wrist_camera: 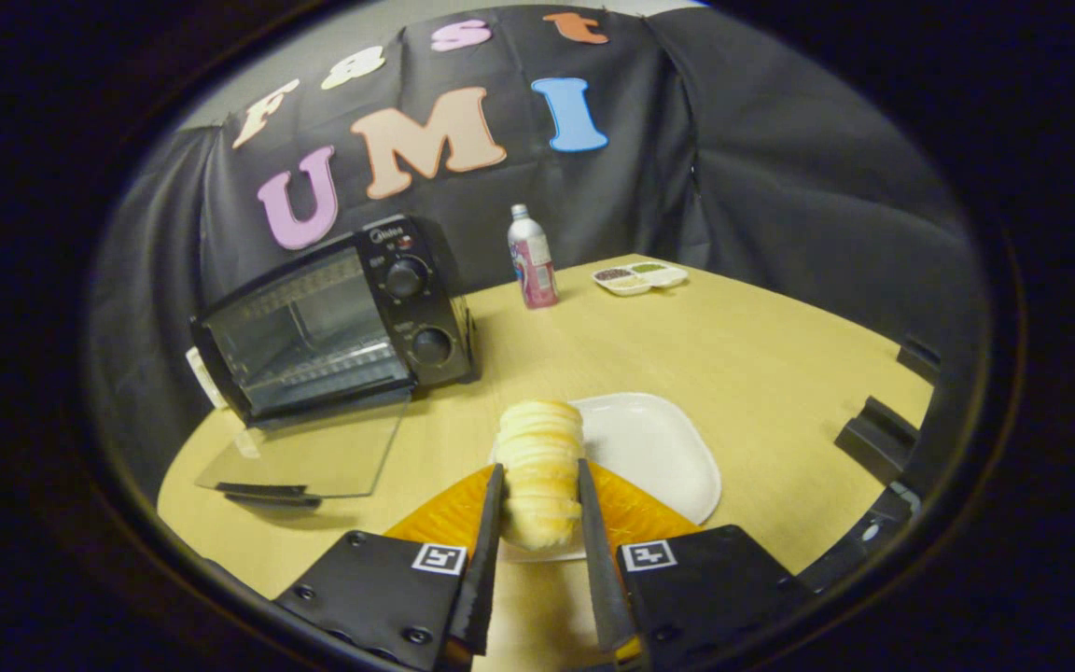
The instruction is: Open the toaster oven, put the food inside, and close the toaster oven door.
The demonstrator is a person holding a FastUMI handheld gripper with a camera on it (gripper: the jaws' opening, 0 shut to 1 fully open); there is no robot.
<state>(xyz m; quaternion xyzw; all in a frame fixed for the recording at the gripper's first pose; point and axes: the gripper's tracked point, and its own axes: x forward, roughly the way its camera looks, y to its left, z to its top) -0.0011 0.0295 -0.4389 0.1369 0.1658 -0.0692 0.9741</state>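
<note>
Pale yellow ridged pastry (540,471) sits clamped between both fingers of the tool (540,523), above a white square plate (659,448) on the round wooden bench (733,364). Beyond and leftward stands the black toaster oven (337,317), its glass door (309,459) folded down flat. Carrying the food in well probably means keeping it level, clearing the door's front edge, and aiming for the wire rack.

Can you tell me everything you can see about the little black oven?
The toaster oven is a small black box standing on the wooden table, by the booth's cloth wall. Its glass door is folded down flat, so it is open. Inside are wire racks, with no food yet. Two round knobs sit on its right side, one above the other.
</note>
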